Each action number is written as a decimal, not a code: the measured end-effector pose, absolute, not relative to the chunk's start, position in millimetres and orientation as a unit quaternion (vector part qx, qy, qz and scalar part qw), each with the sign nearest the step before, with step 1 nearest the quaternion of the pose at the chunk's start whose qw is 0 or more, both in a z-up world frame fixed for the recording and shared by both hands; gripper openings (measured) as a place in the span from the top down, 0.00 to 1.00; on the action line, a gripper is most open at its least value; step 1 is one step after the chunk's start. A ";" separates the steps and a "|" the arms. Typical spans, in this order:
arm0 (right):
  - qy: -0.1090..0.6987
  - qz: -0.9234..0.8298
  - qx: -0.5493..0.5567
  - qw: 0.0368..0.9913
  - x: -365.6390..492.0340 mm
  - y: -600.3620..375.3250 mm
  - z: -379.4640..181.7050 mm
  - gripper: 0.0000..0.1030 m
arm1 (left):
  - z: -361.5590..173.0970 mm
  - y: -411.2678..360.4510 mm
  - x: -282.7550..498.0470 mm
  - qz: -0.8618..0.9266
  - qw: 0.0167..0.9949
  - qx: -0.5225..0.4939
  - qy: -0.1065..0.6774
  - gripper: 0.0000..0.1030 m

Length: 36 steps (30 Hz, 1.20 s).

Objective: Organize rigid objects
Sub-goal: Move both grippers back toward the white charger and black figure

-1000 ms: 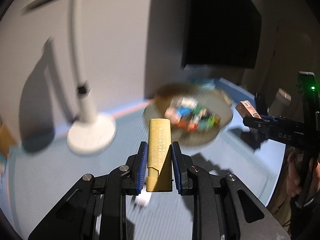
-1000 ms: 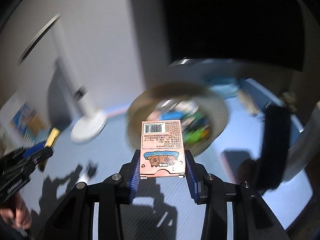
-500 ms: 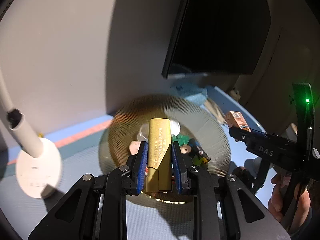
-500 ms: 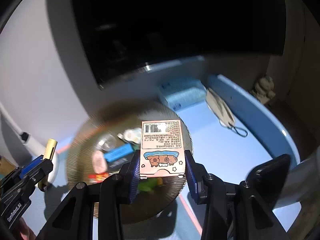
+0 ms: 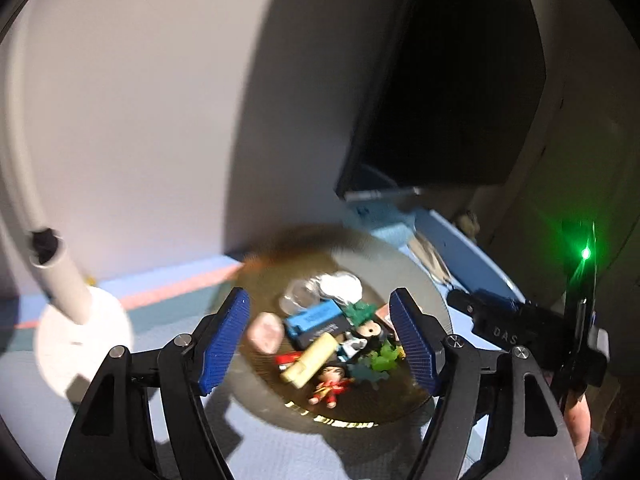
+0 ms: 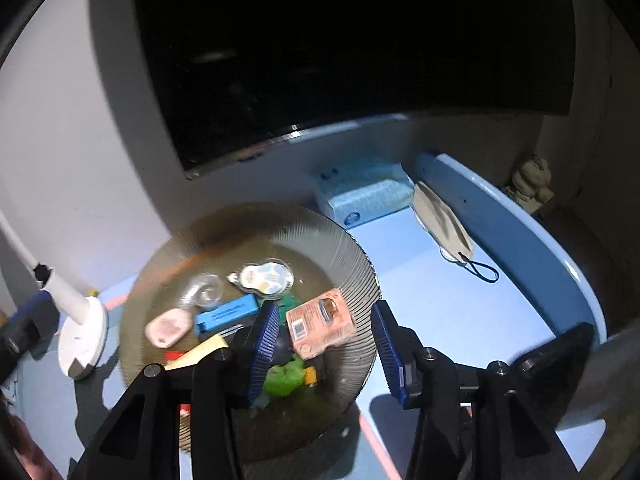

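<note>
pink box [image 6: 322,322] loose between opening right gripper [image 6: 324,344]

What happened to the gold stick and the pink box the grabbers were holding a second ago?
Both were let go. The left gripper is opening, and the gold stick now lies in the glass plate. The right gripper is opening too, and the pink box is in the plate. The lamp stayed put.

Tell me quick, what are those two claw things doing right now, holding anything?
Left gripper: jaws opening, nothing between them; the gold tube lies in the ribbed dish.
Right gripper: jaws opening, no longer gripping; the pink box lies in the dish.
</note>
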State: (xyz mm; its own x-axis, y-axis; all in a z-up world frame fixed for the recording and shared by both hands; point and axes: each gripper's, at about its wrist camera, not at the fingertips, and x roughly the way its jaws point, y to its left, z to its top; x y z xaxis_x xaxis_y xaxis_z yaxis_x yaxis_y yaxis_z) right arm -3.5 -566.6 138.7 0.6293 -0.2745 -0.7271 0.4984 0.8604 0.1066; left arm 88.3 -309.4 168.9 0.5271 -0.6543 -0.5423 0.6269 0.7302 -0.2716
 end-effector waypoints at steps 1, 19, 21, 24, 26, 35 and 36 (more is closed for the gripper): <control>0.369 -0.217 0.148 0.892 -5.8 -562.6 142.4 0.55 | 174.8 -295.1 83.3 -0.363 0.876 -0.030 0.315 0.31; 0.383 -0.026 0.083 0.920 -48.5 -376.6 113.3 0.41 | 87.7 -85.4 13.8 -0.193 0.905 -0.090 0.369 0.26; 0.392 -0.023 0.091 0.915 -47.9 -358.9 85.9 0.41 | 67.5 -67.7 8.5 -0.155 0.910 -0.098 0.372 0.26; 0.410 -0.016 0.081 0.908 -44.2 -340.7 54.4 0.41 | 40.6 -51.2 6.7 -0.135 0.903 -0.117 0.391 0.26; 0.421 -0.010 0.087 0.903 -41.4 -335.0 38.3 0.41 | 30.8 -46.5 7.3 -0.128 0.900 -0.120 0.398 0.26; 0.425 -0.025 0.083 0.901 -33.5 -333.6 10.0 0.41 | 5.1 -45.1 7.3 -0.084 0.907 -0.110 0.397 0.25; 0.430 -0.026 0.078 0.899 -32.6 -331.8 8.0 0.41 | 4.1 -46.5 7.9 -0.082 0.906 -0.103 0.402 0.25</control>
